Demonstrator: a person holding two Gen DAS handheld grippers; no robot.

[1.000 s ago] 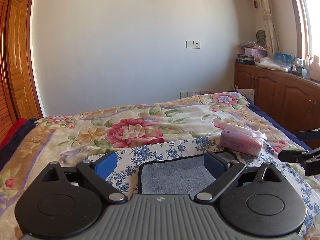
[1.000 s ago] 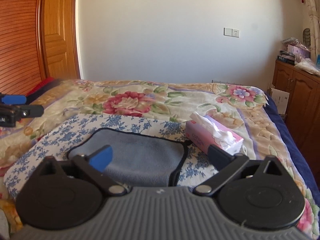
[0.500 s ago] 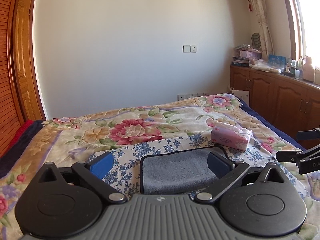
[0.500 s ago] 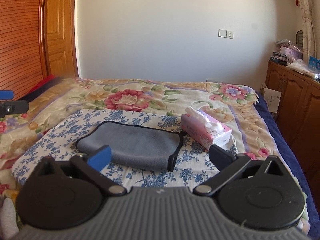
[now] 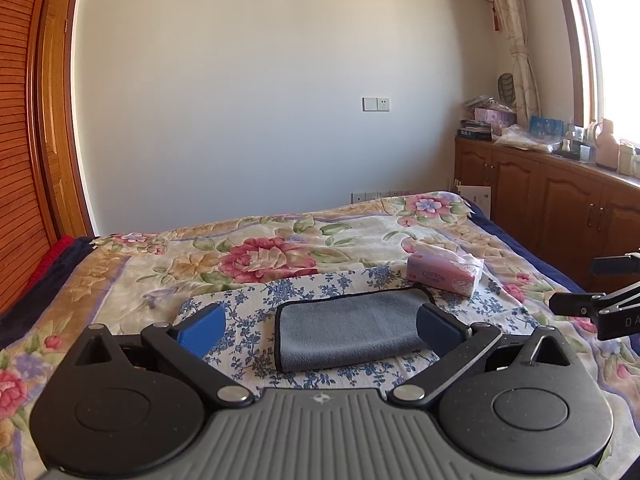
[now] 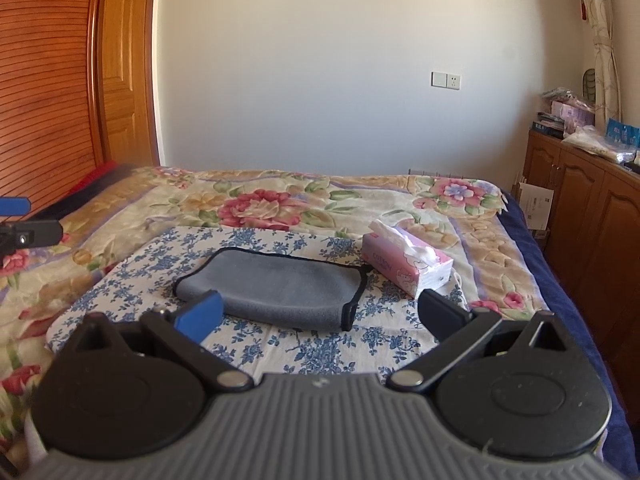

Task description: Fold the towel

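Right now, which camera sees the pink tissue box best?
The right wrist view. There the tissue box sits large and whole just right of the grey towel, with its tissues poking out the top. The left wrist view shows it smaller and farther off, beyond the towel's right end.

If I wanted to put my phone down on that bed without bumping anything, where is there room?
The big rose stretch of the bedspread behind the blue-flowered cloth lies bare up to the wall side. The cloth's left part is also free. It is crowded on the right, where the grey towel nearly meets the tissue pack.
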